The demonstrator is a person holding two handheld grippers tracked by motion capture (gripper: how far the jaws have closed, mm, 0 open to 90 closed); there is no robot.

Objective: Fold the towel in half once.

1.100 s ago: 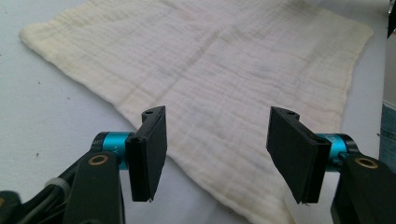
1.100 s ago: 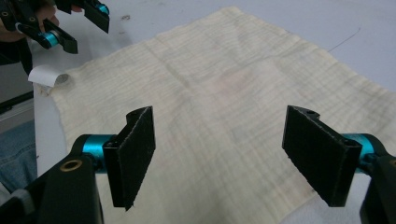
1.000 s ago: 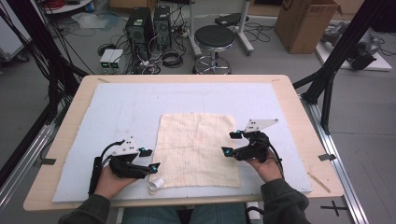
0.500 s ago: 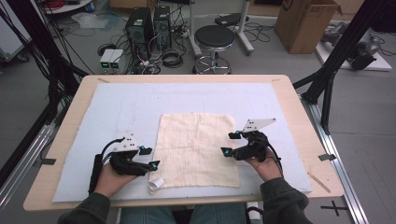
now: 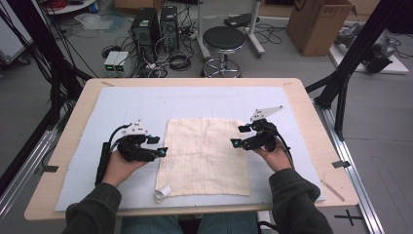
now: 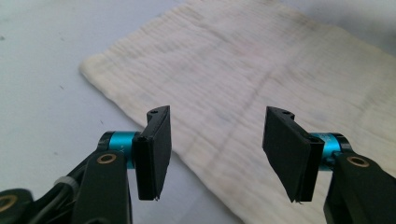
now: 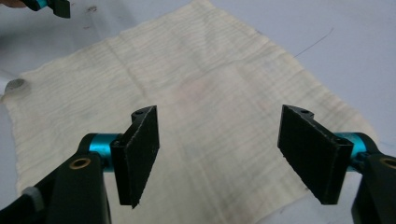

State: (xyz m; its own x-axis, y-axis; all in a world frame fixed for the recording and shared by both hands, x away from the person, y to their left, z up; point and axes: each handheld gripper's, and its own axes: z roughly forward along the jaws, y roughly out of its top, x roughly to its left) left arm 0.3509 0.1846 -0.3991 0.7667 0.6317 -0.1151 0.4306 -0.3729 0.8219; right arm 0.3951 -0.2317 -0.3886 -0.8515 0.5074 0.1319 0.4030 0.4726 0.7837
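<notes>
A cream cloth [image 5: 204, 153] lies flat in the middle of the pale mat, its near left corner [image 5: 162, 192] folded over. My left gripper [image 5: 159, 145] hovers at the cloth's left edge. Its jaws are open and have just been closing a little, with nothing between them. In the left gripper view the gripper [image 6: 217, 149] stands over that edge of the cloth [image 6: 261, 79]. My right gripper [image 5: 238, 136] is open at the cloth's right edge. In the right gripper view the gripper [image 7: 219, 154] looks across the cloth [image 7: 187, 93] to the left gripper's tip [image 7: 46, 5].
The pale blue mat [image 5: 146, 105] covers a wooden table [image 5: 311, 122]. Beyond the far edge the floor holds a stool [image 5: 224, 39], computer towers [image 5: 156, 24] and a cardboard box [image 5: 321, 24]. Black frame posts [image 5: 346, 83] stand at both sides.
Both hands have moved away from the person along the cloth's sides and a little inward. The left jaws are slightly narrower. The cloth has not moved.
</notes>
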